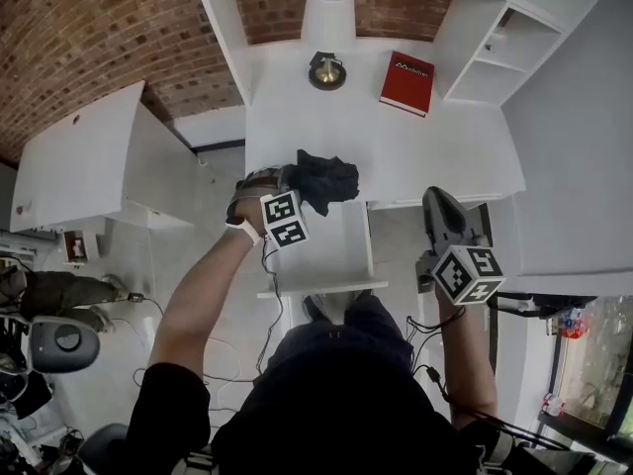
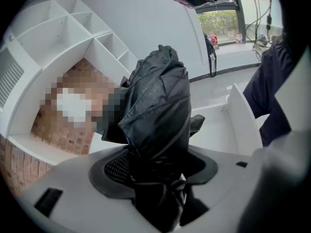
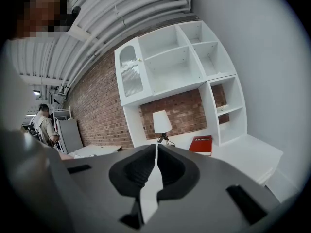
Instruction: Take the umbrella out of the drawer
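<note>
Left tool (image 1: 300, 184) in the head view clamps the umbrella (image 1: 328, 180) clear of the open drawer (image 1: 368, 250), over the desk (image 1: 415, 151) edge; the right tool (image 1: 437, 202) hangs beside it. In the left gripper view the jaws pinch only bunched fabric, so it may slip, or snag the drawer wall if swung low. In the right gripper view the jaws are closed on nothing, with bare desk short of the book (image 3: 200, 145) and lamp (image 3: 162, 122).
</note>
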Available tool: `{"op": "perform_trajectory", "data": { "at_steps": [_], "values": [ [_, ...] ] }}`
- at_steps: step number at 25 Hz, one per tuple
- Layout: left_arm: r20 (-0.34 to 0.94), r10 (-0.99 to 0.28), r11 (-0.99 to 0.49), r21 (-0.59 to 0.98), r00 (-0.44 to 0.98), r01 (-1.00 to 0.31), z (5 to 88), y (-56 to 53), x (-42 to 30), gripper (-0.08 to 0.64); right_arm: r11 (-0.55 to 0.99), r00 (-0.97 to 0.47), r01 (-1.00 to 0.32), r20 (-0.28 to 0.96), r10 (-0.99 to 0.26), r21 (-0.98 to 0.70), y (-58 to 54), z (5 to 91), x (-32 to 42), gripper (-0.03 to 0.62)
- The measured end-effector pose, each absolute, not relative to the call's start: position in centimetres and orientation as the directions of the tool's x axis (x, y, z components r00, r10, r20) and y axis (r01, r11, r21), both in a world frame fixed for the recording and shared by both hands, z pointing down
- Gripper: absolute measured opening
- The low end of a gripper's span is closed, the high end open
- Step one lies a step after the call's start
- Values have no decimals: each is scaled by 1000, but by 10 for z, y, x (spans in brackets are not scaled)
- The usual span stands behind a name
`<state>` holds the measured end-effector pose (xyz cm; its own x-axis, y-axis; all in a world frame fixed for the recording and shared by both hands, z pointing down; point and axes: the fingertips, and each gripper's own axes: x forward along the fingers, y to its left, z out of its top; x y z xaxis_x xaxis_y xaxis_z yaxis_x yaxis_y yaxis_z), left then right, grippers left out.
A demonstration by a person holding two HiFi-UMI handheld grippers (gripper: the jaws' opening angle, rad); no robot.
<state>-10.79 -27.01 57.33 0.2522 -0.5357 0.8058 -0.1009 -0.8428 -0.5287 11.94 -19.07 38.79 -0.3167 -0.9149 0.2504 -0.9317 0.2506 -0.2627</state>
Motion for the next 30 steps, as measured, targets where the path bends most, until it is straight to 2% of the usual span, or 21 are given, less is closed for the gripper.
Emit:
{"op": "perform_trajectory", "data": {
  "at_steps": [18,30],
  "values": [
    [817,-547,-837,-534,182,-116,604,-398,-83,279,283,-381,-911,345,-858,-302,-286,438,145,11],
    [866,-483,-875,-470,131,-118,664,-454,-68,279,246,-375,-912,425,-824,-328,-327,482,183,12]
  ]
}}
